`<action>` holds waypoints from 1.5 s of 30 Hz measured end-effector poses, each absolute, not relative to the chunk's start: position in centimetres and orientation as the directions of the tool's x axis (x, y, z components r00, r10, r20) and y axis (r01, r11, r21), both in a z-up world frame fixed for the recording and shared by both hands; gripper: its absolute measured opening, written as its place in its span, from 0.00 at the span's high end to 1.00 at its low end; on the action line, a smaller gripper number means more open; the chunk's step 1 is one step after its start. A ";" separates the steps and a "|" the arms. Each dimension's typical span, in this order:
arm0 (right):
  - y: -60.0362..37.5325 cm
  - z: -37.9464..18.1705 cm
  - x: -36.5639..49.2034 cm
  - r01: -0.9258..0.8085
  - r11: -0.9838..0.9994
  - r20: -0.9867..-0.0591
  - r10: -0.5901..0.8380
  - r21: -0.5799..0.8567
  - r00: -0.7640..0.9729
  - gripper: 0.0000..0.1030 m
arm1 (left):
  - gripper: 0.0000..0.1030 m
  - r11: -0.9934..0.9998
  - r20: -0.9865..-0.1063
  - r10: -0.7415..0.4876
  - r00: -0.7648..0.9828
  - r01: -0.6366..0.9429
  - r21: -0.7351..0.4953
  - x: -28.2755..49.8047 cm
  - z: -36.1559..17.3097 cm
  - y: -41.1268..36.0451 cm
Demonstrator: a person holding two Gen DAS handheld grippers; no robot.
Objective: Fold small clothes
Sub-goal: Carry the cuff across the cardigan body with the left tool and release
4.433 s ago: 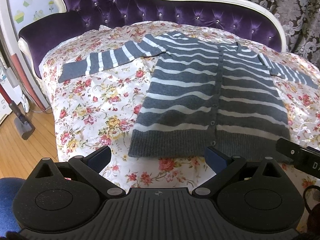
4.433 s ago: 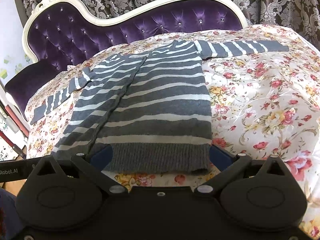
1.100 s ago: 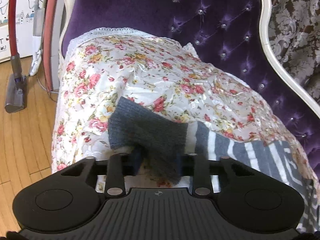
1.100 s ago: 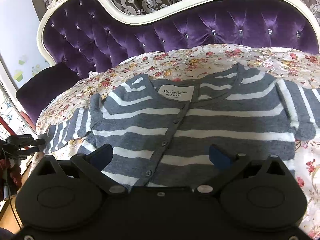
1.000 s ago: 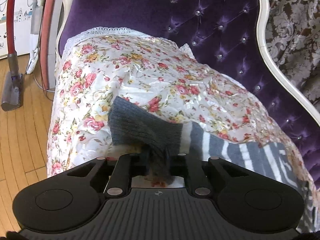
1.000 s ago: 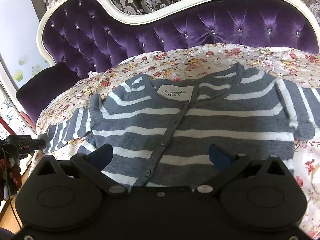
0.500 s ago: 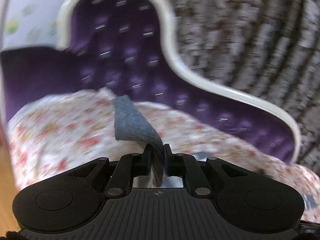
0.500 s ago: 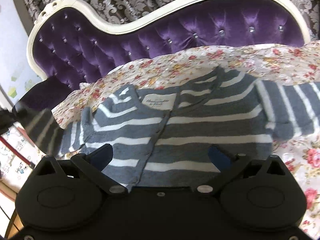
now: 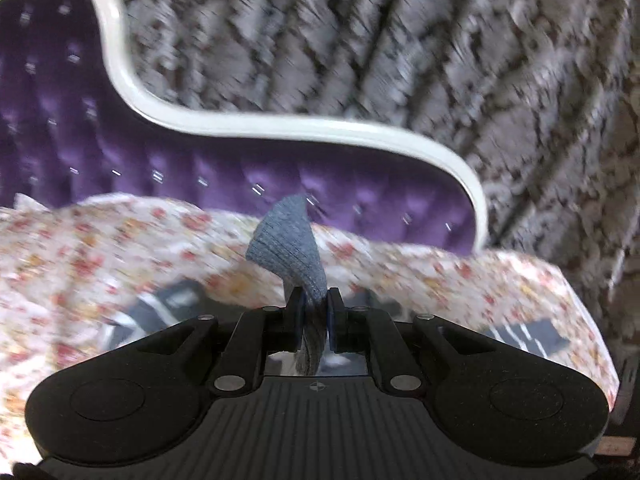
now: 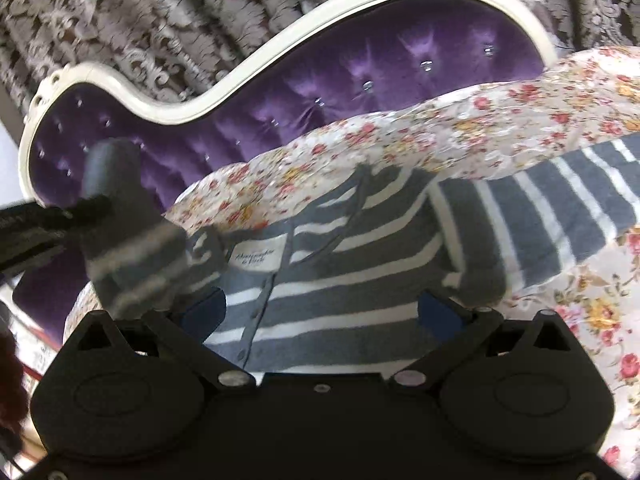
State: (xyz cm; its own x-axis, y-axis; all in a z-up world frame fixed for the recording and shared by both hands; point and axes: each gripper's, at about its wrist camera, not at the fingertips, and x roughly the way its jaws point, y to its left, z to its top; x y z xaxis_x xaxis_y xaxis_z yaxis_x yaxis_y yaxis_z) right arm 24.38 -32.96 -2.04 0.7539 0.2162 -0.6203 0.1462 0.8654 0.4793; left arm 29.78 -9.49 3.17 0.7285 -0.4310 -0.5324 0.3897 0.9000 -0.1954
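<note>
A grey cardigan with white stripes (image 10: pixel 360 264) lies face up on the floral bedspread (image 10: pixel 480 116), its white label near the collar. My left gripper (image 9: pixel 314 312) is shut on the grey cuff of its left sleeve (image 9: pixel 292 240) and holds it lifted above the bed. In the right wrist view that raised sleeve (image 10: pixel 124 240) hangs at the left from the left gripper (image 10: pixel 48 216). My right gripper (image 10: pixel 320 316) is open and empty, low over the cardigan's chest. The other sleeve (image 10: pixel 568 200) lies stretched out to the right.
A purple tufted headboard with a white frame (image 10: pixel 320 84) rises behind the bed, with patterned curtains (image 9: pixel 400 40) beyond. The bed's right edge (image 9: pixel 588 320) drops off in the left wrist view. The left wrist view is blurred by motion.
My left gripper closed on the sleeve cuff, lifted it off the bed and is swinging it in over the cardigan. My right gripper has shifted and tilted over the chest, still open.
</note>
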 end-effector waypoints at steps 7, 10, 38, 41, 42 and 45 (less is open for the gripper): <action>-34.3 -1.4 24.2 0.181 0.858 -0.606 0.175 0.480 0.776 0.01 | 0.82 0.894 -0.596 -0.425 0.681 0.417 -0.162 29.8 0.5 -14.2; -34.6 -1.6 24.1 0.196 0.853 -0.609 0.167 0.483 0.775 0.01 | 0.65 0.891 -0.612 -0.424 0.668 0.430 -0.148 29.4 0.0 -15.2; -34.6 -2.9 24.7 0.219 0.864 -0.646 0.149 0.454 0.749 0.00 | 0.22 0.976 -0.701 -0.194 0.686 0.207 -0.068 27.3 -0.7 -5.1; -34.3 -3.2 24.7 0.220 0.870 -0.656 0.145 0.440 0.741 0.00 | 0.22 0.980 -0.715 -0.175 0.677 0.187 -0.063 26.9 -1.5 -4.0; -34.3 -3.3 24.8 0.221 0.872 -0.659 0.143 0.437 0.738 0.00 | 0.22 0.982 -0.720 -0.170 0.673 0.179 -0.064 26.8 -1.8 -3.6; -33.9 -3.6 25.0 0.218 0.878 -0.669 0.142 0.425 0.730 0.00 | 0.22 0.984 -0.743 -0.157 0.650 0.167 -0.062 26.6 -3.2 -2.9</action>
State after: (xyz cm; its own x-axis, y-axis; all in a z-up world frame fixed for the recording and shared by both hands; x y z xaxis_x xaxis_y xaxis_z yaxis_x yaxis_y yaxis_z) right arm 25.01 -33.90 -3.55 0.7296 0.1422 -0.6689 0.2185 0.8784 0.4251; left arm 26.57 -2.87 -3.23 0.6503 -0.1569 -0.7433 0.1666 0.9841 -0.0619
